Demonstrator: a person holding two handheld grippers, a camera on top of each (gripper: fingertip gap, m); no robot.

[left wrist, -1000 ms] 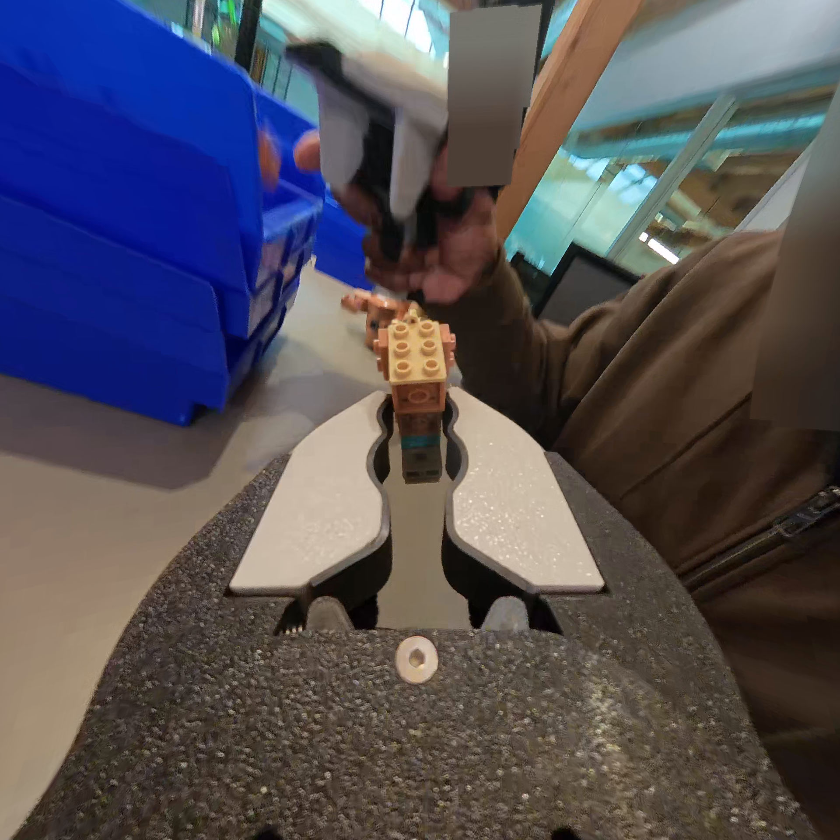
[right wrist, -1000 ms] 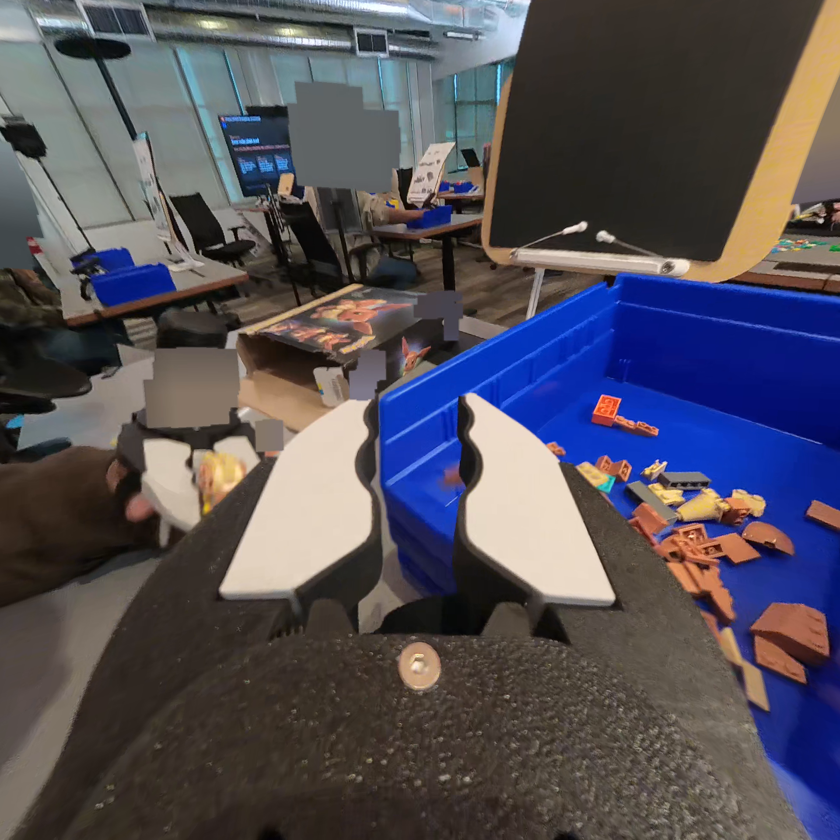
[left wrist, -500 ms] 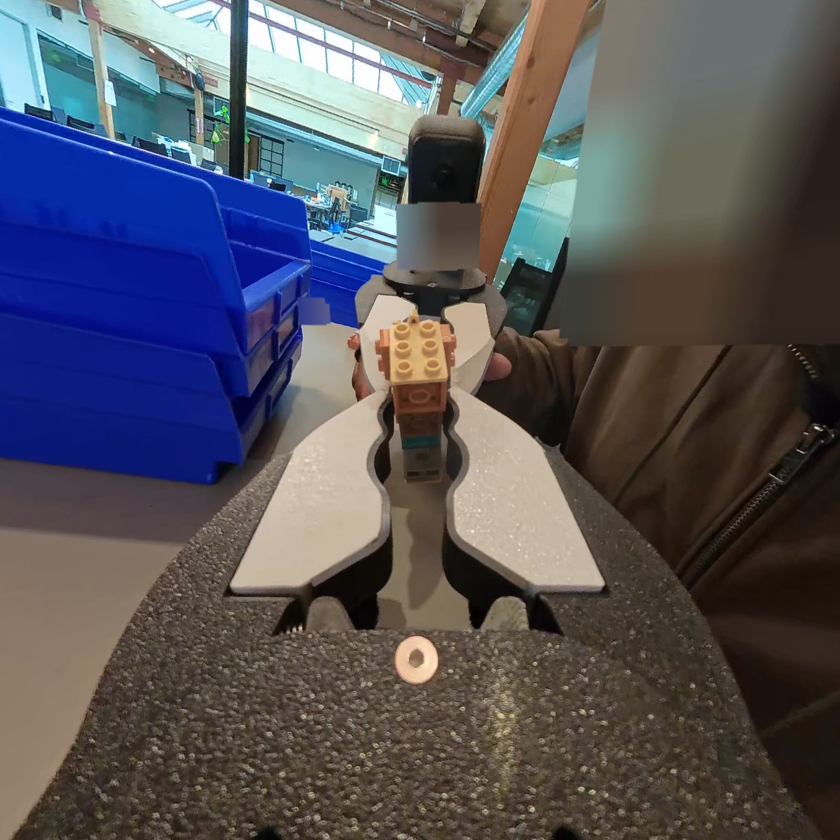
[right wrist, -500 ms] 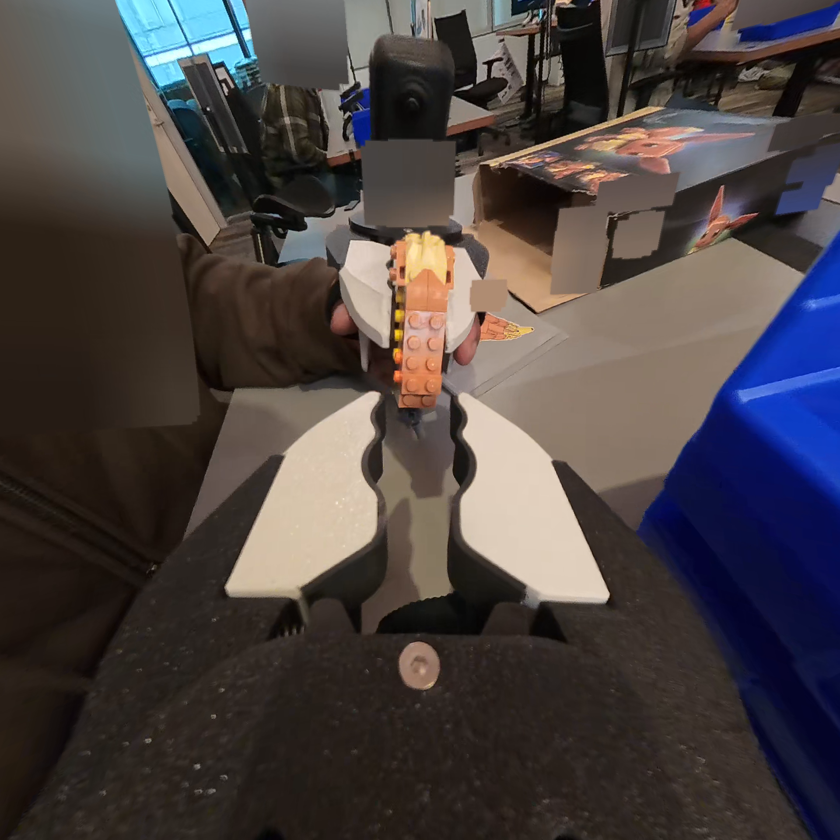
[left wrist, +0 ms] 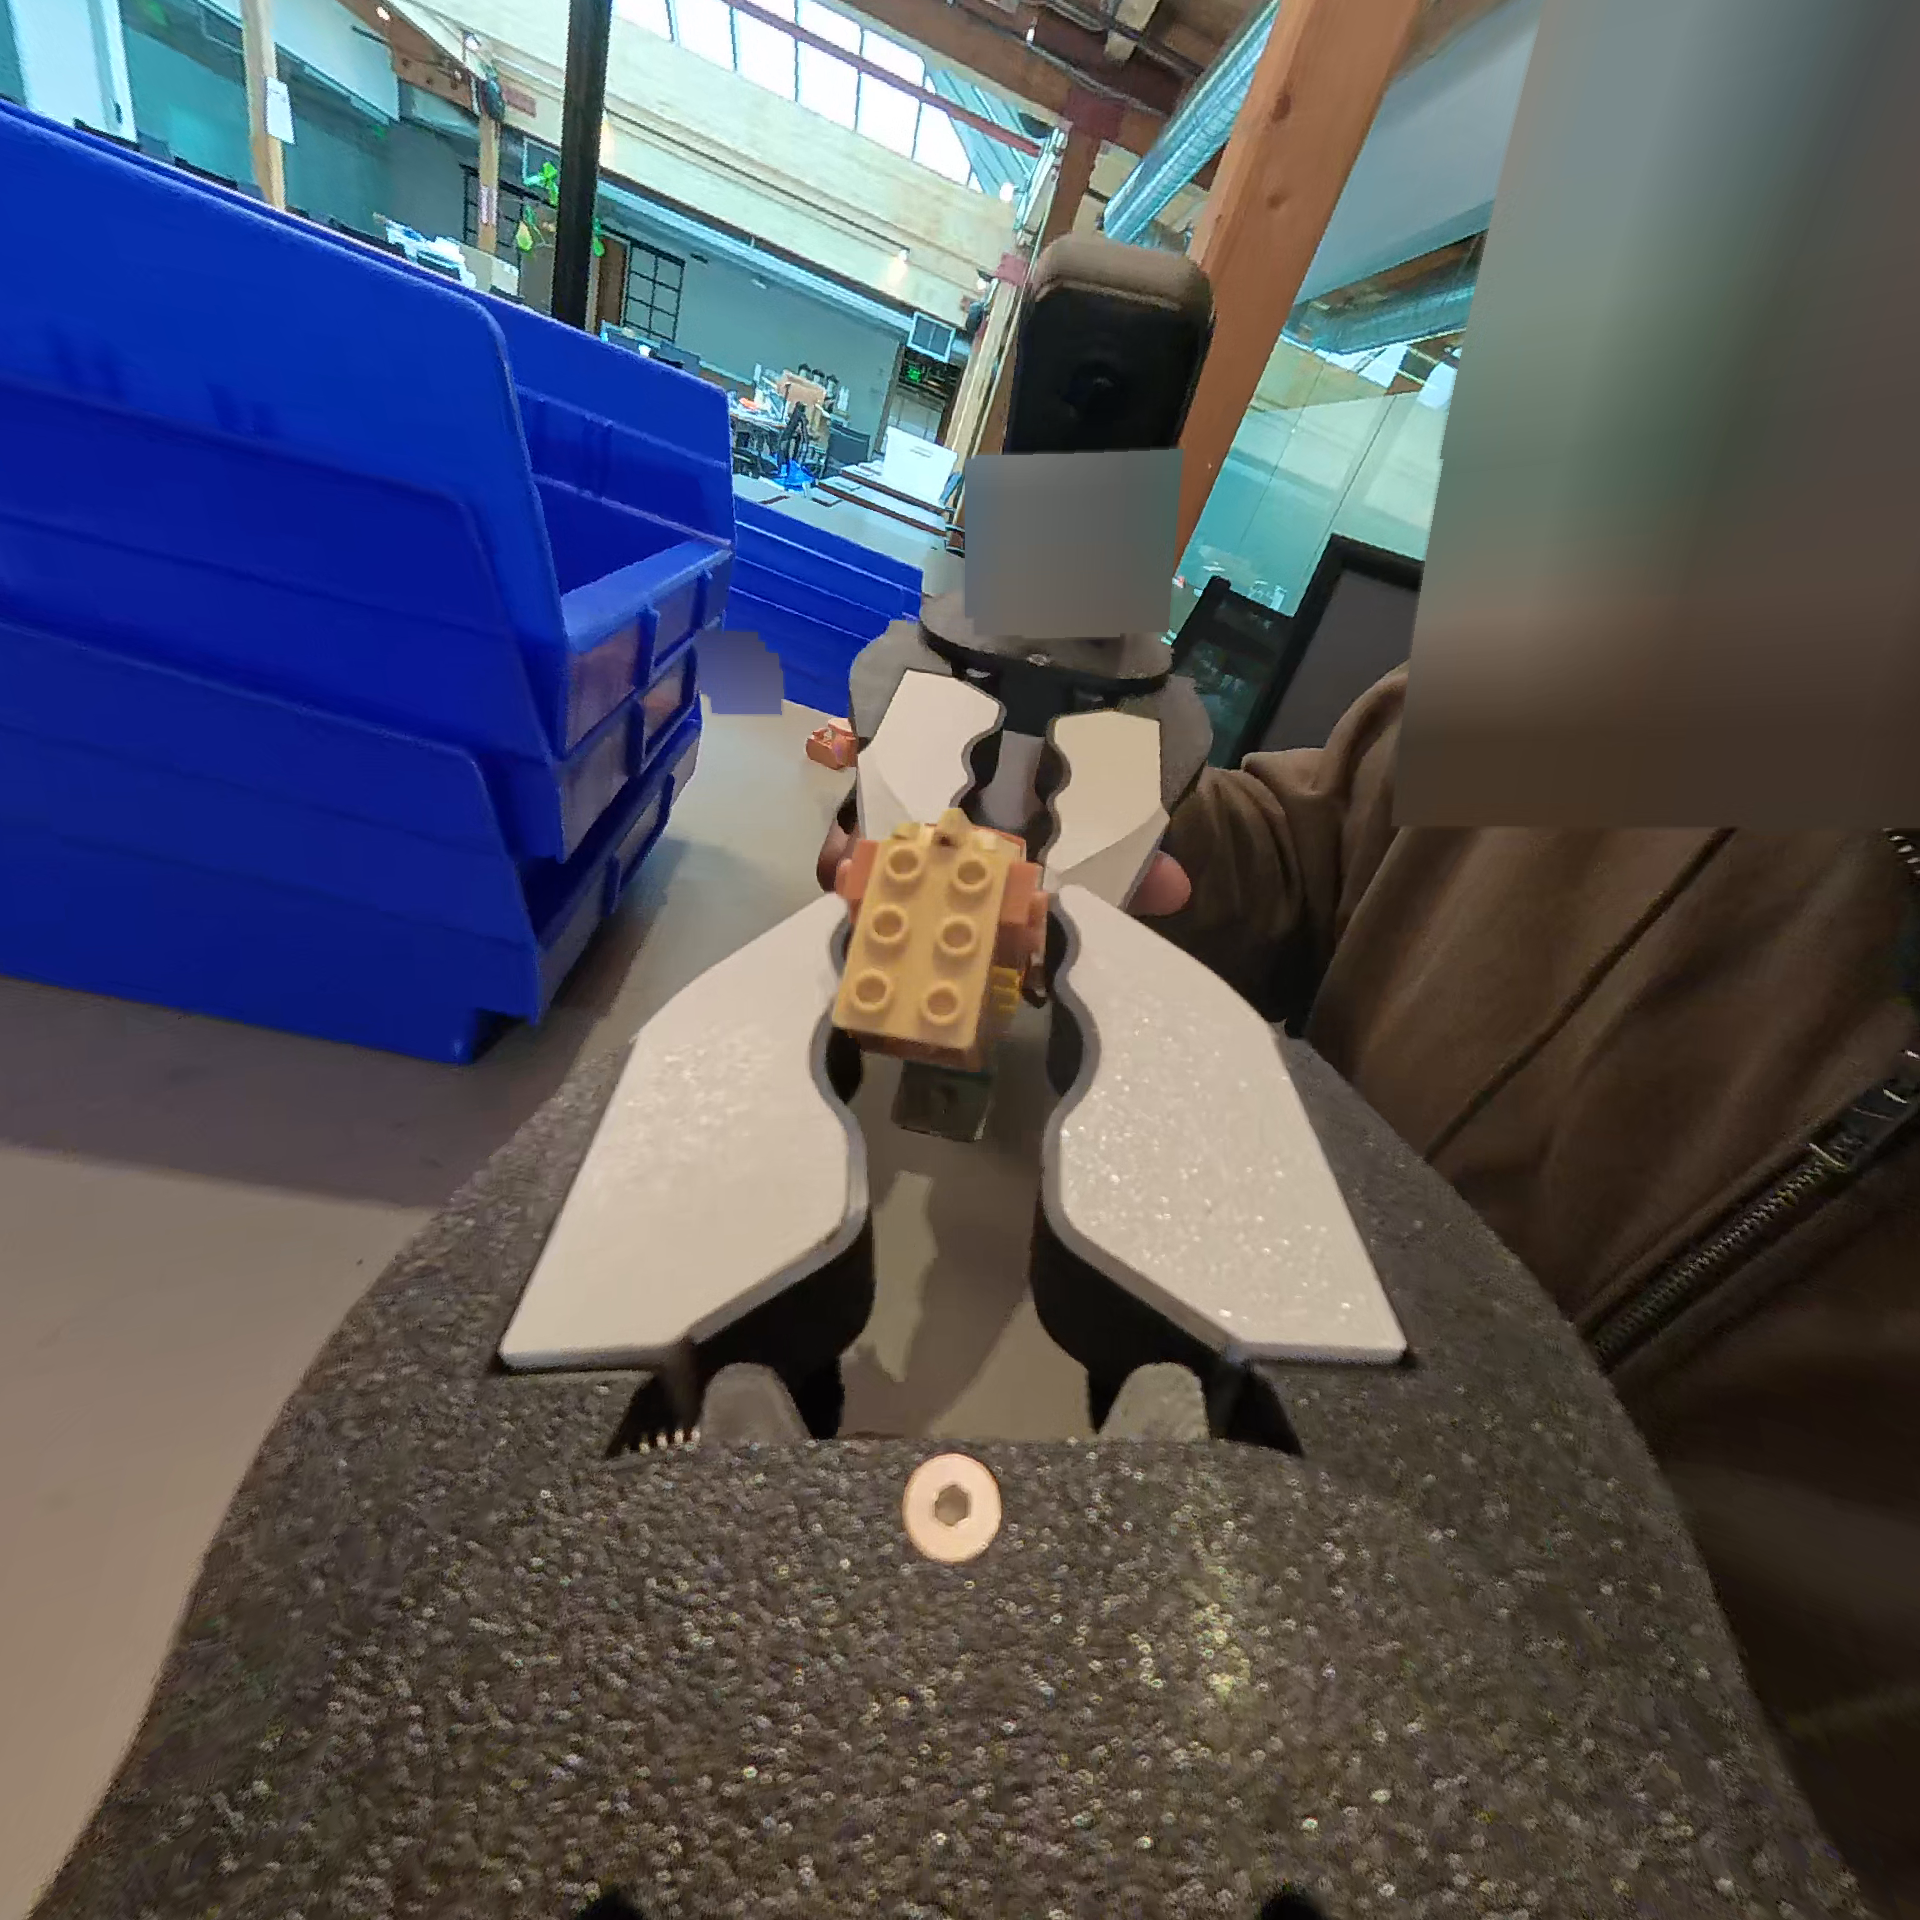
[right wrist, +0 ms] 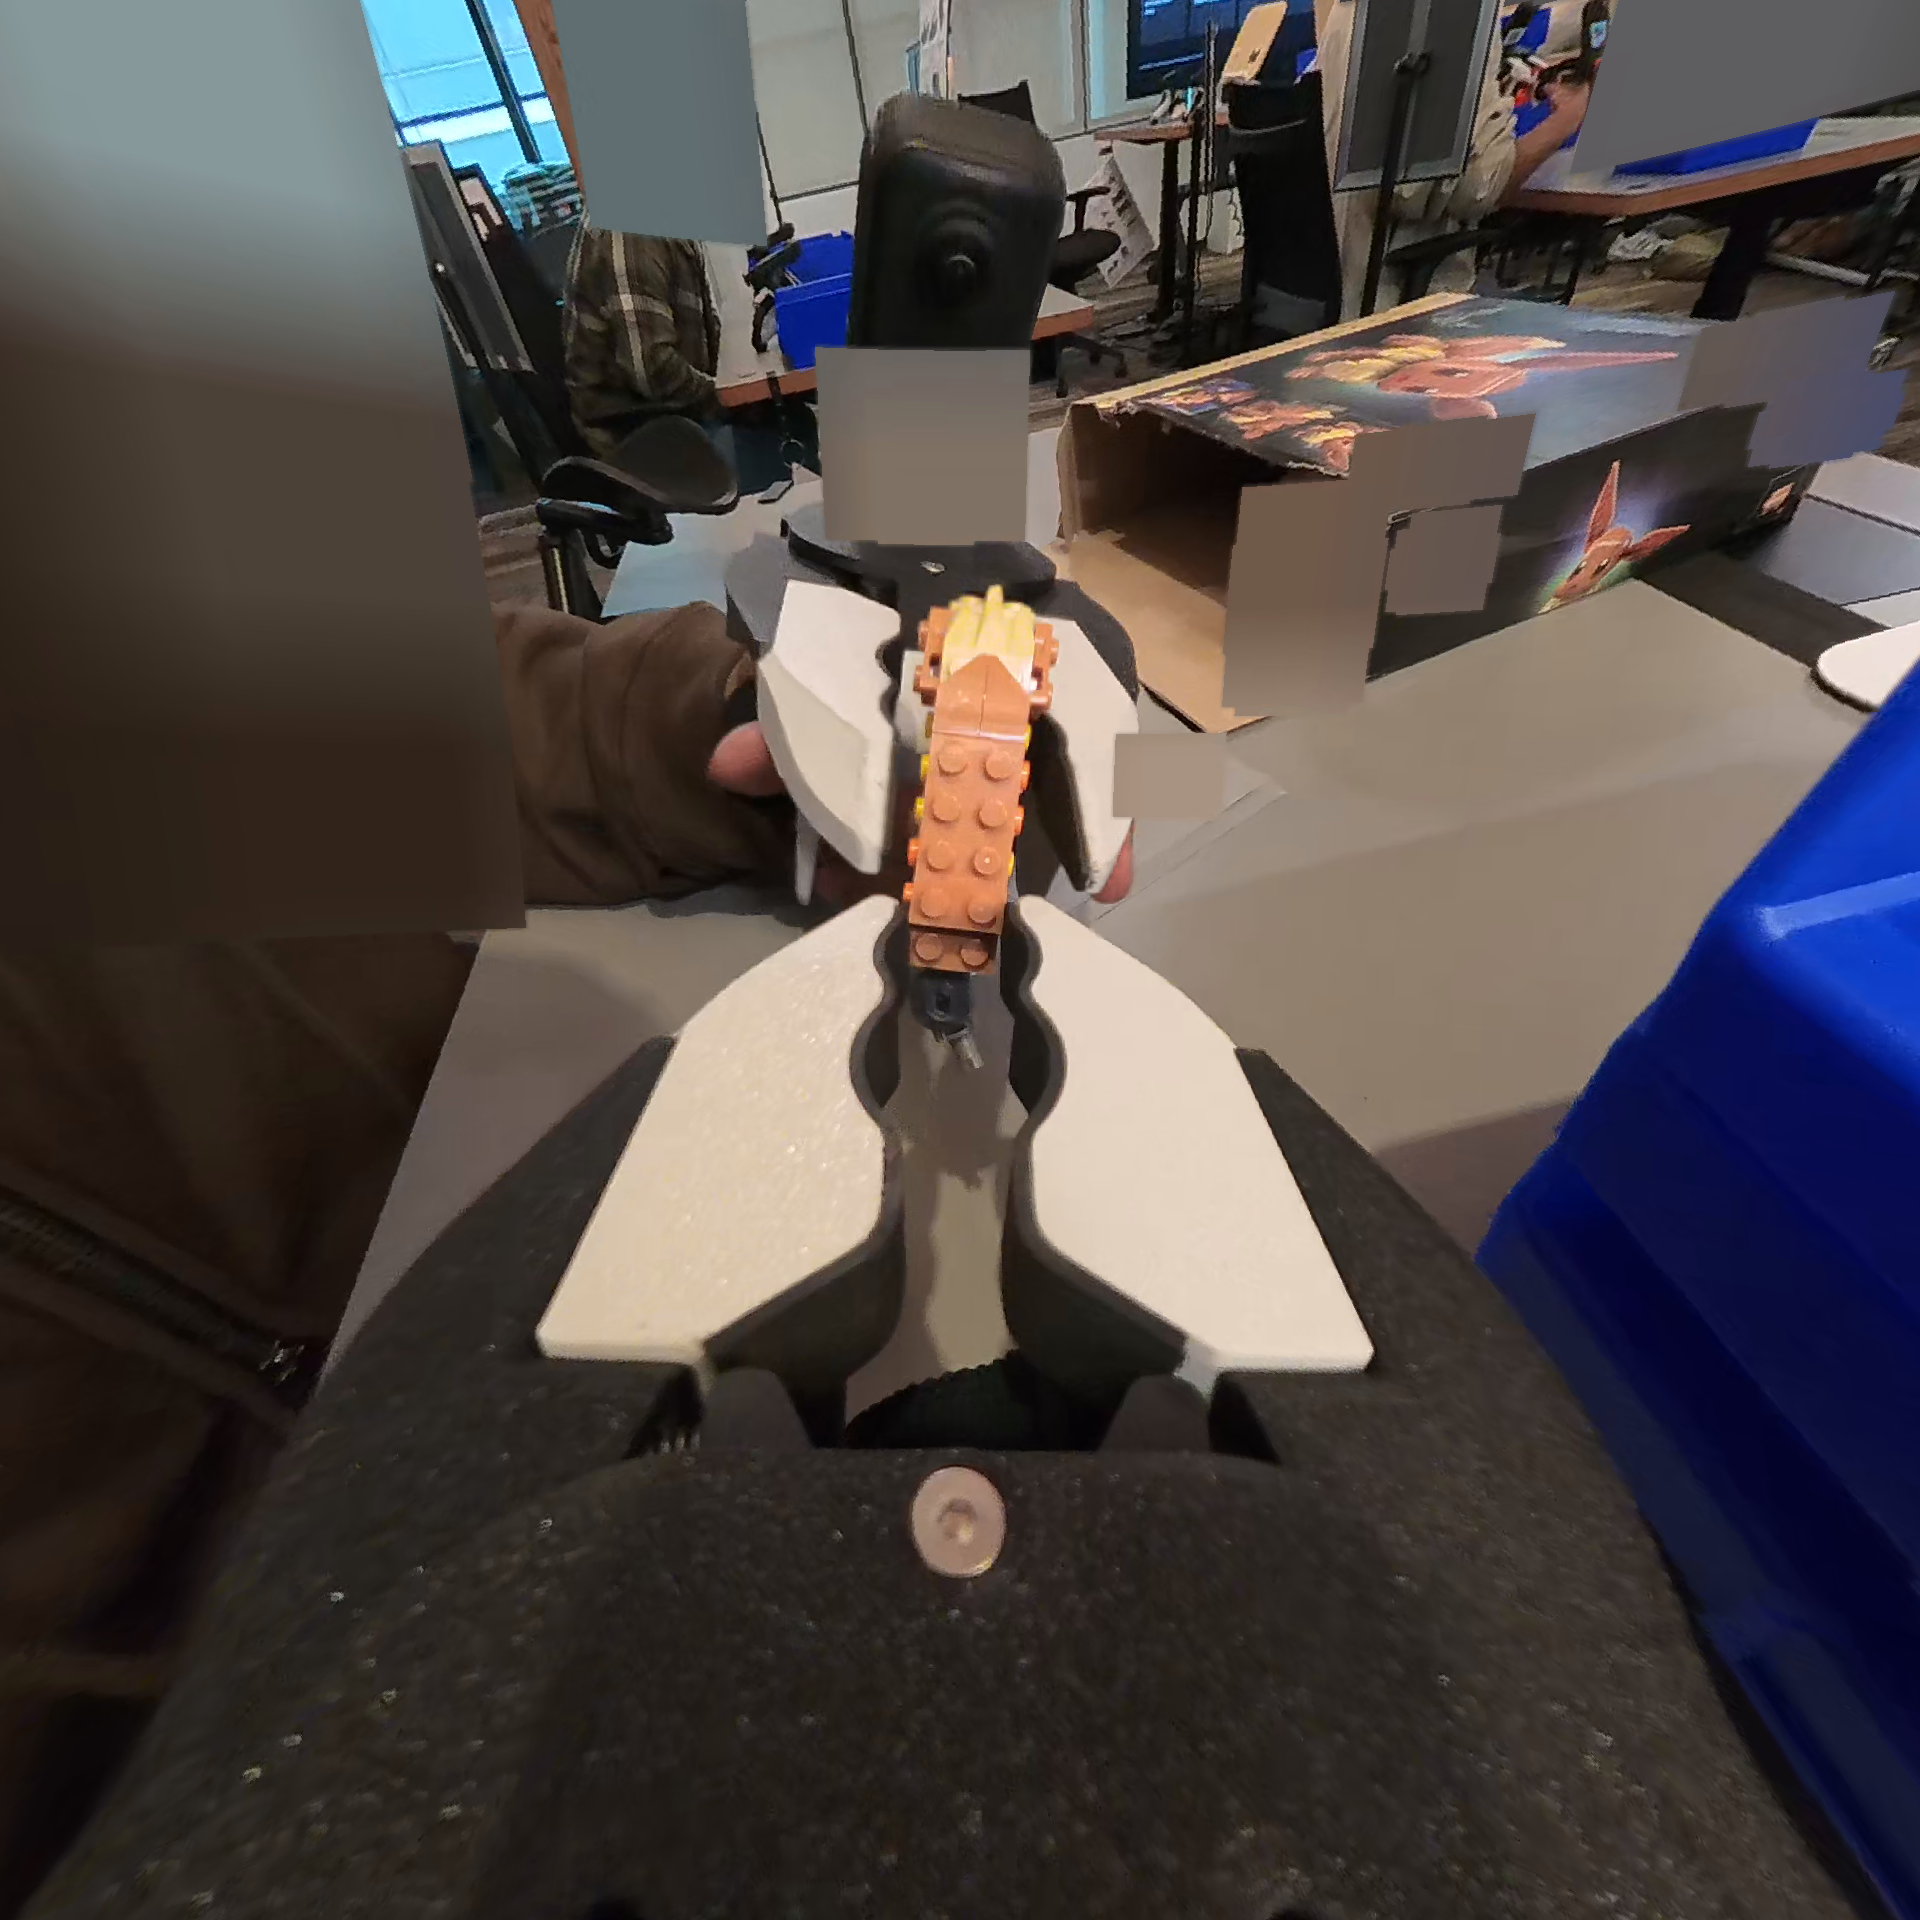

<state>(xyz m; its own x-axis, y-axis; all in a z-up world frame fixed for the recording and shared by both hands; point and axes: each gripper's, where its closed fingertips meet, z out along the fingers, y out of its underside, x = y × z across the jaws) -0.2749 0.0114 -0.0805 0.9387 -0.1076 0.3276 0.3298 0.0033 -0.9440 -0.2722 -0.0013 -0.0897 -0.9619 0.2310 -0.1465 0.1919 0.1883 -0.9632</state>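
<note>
A brick figure [left wrist: 930, 956] with a tan studded top and orange-brown body is held in the air between both grippers. My left gripper [left wrist: 940, 914] is shut on one end, and the figure sits tilted between its tips. My right gripper [left wrist: 1023, 831] faces it head-on from behind. In the right wrist view the orange-brown figure [right wrist: 966, 821] runs lengthwise from my right gripper [right wrist: 956, 925], whose tips are shut on its near end, to the left gripper [right wrist: 961, 862] beyond. A hand holds each gripper.
Stacked blue bins [left wrist: 312, 675] stand on the grey table [left wrist: 156, 1247] to the left, with a loose brown piece [left wrist: 831, 743] beside them. A blue bin [right wrist: 1766, 1247] is close on the right. An open cardboard box [right wrist: 1351, 416] lies behind. A brown jacket [left wrist: 1558, 1039] fills one side. The tips of both grippers are at nearly the same place.
My right gripper swung away from the blue bin to face the left gripper, came up to the figure and closed on its end. The figure has tilted in the left gripper.
</note>
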